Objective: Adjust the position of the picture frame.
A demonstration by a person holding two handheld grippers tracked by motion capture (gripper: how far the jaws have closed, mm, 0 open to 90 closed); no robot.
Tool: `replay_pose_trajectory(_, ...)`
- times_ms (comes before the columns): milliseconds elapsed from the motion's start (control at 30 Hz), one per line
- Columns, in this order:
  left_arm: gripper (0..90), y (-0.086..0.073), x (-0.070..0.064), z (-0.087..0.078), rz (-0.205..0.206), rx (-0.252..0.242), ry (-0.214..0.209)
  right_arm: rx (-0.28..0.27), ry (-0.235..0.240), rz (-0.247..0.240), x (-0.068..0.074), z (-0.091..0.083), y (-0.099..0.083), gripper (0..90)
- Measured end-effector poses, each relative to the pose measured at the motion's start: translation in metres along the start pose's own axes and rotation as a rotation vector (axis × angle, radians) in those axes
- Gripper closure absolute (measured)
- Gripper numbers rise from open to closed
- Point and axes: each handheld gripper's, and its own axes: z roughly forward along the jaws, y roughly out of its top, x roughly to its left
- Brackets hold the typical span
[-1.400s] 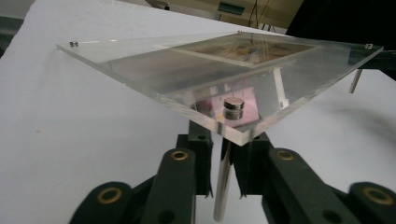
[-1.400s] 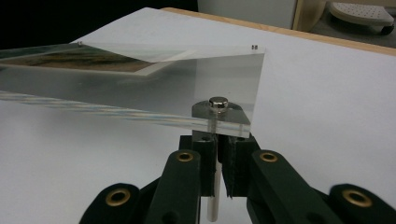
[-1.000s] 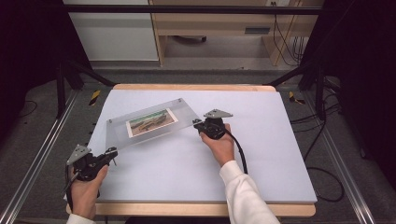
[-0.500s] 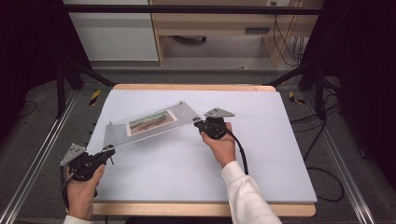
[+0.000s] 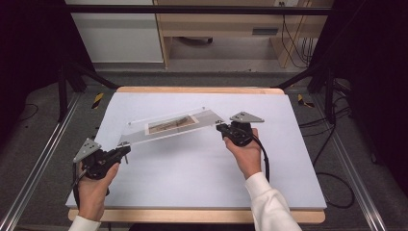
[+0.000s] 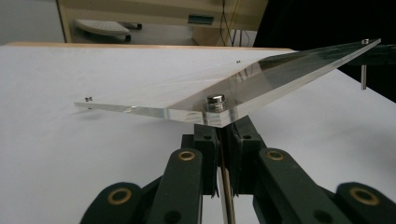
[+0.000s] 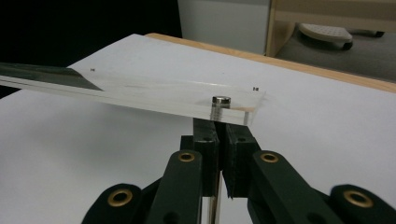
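Note:
A clear acrylic picture frame (image 5: 171, 126) with a brownish print in it hangs tilted above the white table (image 5: 192, 178), held at two corners. My left gripper (image 5: 126, 148) is shut on the leg under the frame's near left corner. In the left gripper view the jaws (image 6: 223, 135) meet below a metal screw (image 6: 215, 101) in the clear plate (image 6: 261, 84). My right gripper (image 5: 220, 127) is shut on the leg under the right corner. In the right gripper view its jaws (image 7: 217, 133) close beneath a screw (image 7: 221, 101) in the plate (image 7: 154, 95).
The table has a wooden rim (image 5: 197, 89) at the back. Metal rails (image 5: 43, 159) run along both sides. Yellow-and-black tools (image 5: 97, 99) lie on the floor at the left and right (image 5: 304, 101). A cabinet (image 5: 120, 33) stands beyond.
The frame lay flat a second ago; the right gripper raised its right corner. The left gripper moved in to the near left corner and shut on it, and the frame now hangs between both.

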Motion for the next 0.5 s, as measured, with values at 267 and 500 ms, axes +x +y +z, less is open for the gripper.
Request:
replay_pose_trajectory(267,82.6,0.024,-0.017,0.034,0.051,-0.003,-0.074,-0.030,-0.075,0.034,-0.021,-0.039,-0.002,85.0)
replay_pose_trajectory(500,82.6,0.036,-0.029,0.062,0.078,-0.002,-0.121,-0.042,-0.132,0.053,-0.038,-0.062,-0.006,84.6)
